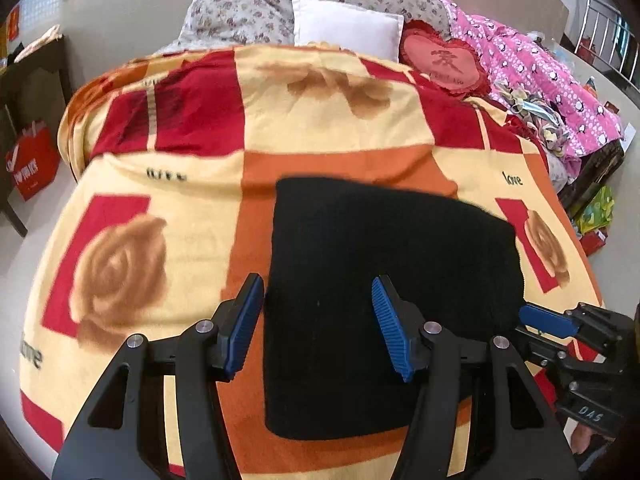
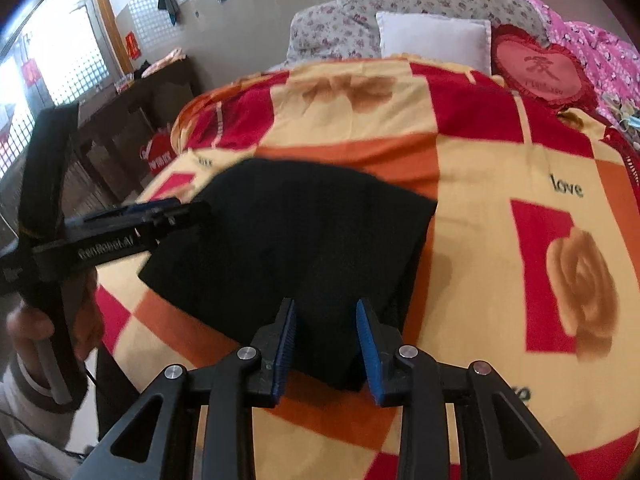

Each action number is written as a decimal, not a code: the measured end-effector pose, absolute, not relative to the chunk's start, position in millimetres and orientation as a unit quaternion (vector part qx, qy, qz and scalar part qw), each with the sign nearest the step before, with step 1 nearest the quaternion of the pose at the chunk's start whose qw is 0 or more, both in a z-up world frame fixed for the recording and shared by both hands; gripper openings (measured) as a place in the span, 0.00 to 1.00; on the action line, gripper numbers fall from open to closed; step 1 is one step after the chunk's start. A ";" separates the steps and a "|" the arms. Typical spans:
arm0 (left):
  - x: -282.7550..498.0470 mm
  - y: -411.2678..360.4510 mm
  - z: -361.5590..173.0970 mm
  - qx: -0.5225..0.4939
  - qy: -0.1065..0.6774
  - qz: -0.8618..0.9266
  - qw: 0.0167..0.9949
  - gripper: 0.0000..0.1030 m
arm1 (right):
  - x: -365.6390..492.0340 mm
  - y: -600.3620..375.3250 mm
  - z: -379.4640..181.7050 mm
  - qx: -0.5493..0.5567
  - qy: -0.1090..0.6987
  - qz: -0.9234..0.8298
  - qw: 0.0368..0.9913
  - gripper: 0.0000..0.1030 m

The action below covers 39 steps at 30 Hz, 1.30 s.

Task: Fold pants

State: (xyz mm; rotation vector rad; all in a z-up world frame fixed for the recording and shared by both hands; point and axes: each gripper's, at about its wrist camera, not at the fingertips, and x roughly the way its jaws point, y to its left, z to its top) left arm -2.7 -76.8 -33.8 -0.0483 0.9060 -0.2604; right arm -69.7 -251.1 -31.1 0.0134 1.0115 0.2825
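The black pants (image 1: 384, 300) lay folded into a compact rectangle on the rose-patterned blanket (image 1: 160, 208), well short of the white pillow (image 1: 344, 24) and the red heart cushion (image 1: 444, 62) at its far end. The left gripper (image 1: 318, 320) hovered above the near-left part of the pants, jaws spread wide with nothing pinched between the blue pads. The right gripper (image 2: 326, 340) hung over the near edge of the pants, jaws narrower yet parted, the cloth beneath them ungripped.
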 end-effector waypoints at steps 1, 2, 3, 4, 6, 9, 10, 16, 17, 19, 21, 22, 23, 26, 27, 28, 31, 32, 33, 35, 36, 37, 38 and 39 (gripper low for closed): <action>-3.1 -76.8 -37.9 -0.025 0.438 -0.123 0.890 0.57 | -70.5 -252.3 -30.9 0.011 0.480 0.135 0.866 0.30; -3.8 -76.5 -39.8 -0.029 0.437 -0.126 0.890 0.58 | -70.1 -253.6 -30.1 0.016 0.483 0.136 0.865 0.30; -3.9 -76.2 -40.7 -0.033 0.438 -0.128 0.889 0.60 | -69.4 -254.3 -29.1 0.018 0.484 0.136 0.864 0.30; -3.6 -76.0 -41.2 -0.036 0.440 -0.128 0.888 0.60 | -69.0 -255.1 -26.9 0.021 0.485 0.138 0.863 0.30; -3.6 -74.8 -40.2 -0.038 0.443 -0.130 0.886 0.60 | -68.6 -256.9 -22.3 0.025 0.483 0.143 0.864 0.31; -4.9 -72.4 -36.4 -0.036 0.447 -0.132 0.884 0.60 | -69.3 -266.1 -10.8 0.049 0.462 0.138 0.875 0.44; -5.0 -70.8 -35.1 -0.037 0.446 -0.131 0.885 0.60 | -69.0 -270.7 -7.8 0.062 0.455 0.132 0.878 0.51; -3.0 -61.1 -31.0 -0.046 0.446 -0.125 0.885 0.60 | -58.3 -293.9 -14.0 0.131 0.460 0.114 0.870 0.57; -2.4 -59.6 -31.3 -0.047 0.448 -0.123 0.884 0.60 | -57.1 -294.4 -15.8 0.131 0.463 0.112 0.870 0.58; -1.2 -57.2 -31.9 -0.051 0.451 -0.124 0.882 0.60 | -55.0 -295.1 -19.2 0.133 0.466 0.109 0.868 0.60; 0.1 -54.1 -31.8 -0.060 0.455 -0.127 0.880 0.60 | -52.3 -296.9 -22.3 0.138 0.469 0.107 0.866 0.61; 0.5 -52.9 -31.7 -0.063 0.456 -0.129 0.878 0.60 | -51.1 -297.2 -24.0 0.138 0.471 0.105 0.865 0.62; 1.9 -52.6 -31.7 -0.066 0.457 -0.131 0.877 0.60 | -50.4 -297.4 -25.2 0.136 0.473 0.103 0.864 0.62; 2.1 -52.4 -31.7 -0.069 0.459 -0.139 0.875 0.60 | -46.6 -298.0 -29.6 0.135 0.479 0.095 0.862 0.63; 2.6 -52.9 -31.9 -0.067 0.459 -0.141 0.875 0.60 | -44.9 -298.2 -30.9 0.136 0.480 0.094 0.861 0.63; 3.0 -53.7 -32.7 -0.065 0.461 -0.144 0.873 0.60 | -44.8 -298.8 -32.3 0.137 0.481 0.093 0.861 0.63; 4.8 -52.0 -34.8 -0.071 0.464 -0.150 0.870 0.60 | -40.3 -299.5 -37.1 0.138 0.487 0.092 0.857 0.64; 5.4 -50.8 -35.3 -0.075 0.466 -0.152 0.869 0.60 | -39.2 -299.5 -38.3 0.139 0.489 0.093 0.856 0.64; 6.3 -49.7 -35.8 -0.079 0.468 -0.154 0.867 0.60 | -38.3 -299.4 -39.3 0.139 0.489 0.093 0.856 0.64; 7.7 -49.7 -36.7 -0.082 0.470 -0.157 0.865 0.60 | -36.4 -298.5 -40.6 0.139 0.490 0.095 0.855 0.64; 8.1 -49.5 -36.8 -0.082 0.470 -0.157 0.865 0.60 | -35.7 -297.9 -40.8 0.139 0.490 0.096 0.855 0.64; 8.1 -49.6 -36.7 -0.081 0.470 -0.158 0.865 0.60 | -35.0 -297.2 -41.2 0.139 0.490 0.097 0.855 0.64; 8.6 -49.8 -36.5 -0.080 0.470 -0.158 0.865 0.60 | -34.6 -296.5 -41.7 0.138 0.491 0.098 0.855 0.64; 8.8 -50.3 -36.4 -0.080 0.469 -0.159 0.865 0.60 | -34.0 -295.7 -42.2 0.138 0.491 0.098 0.854 0.64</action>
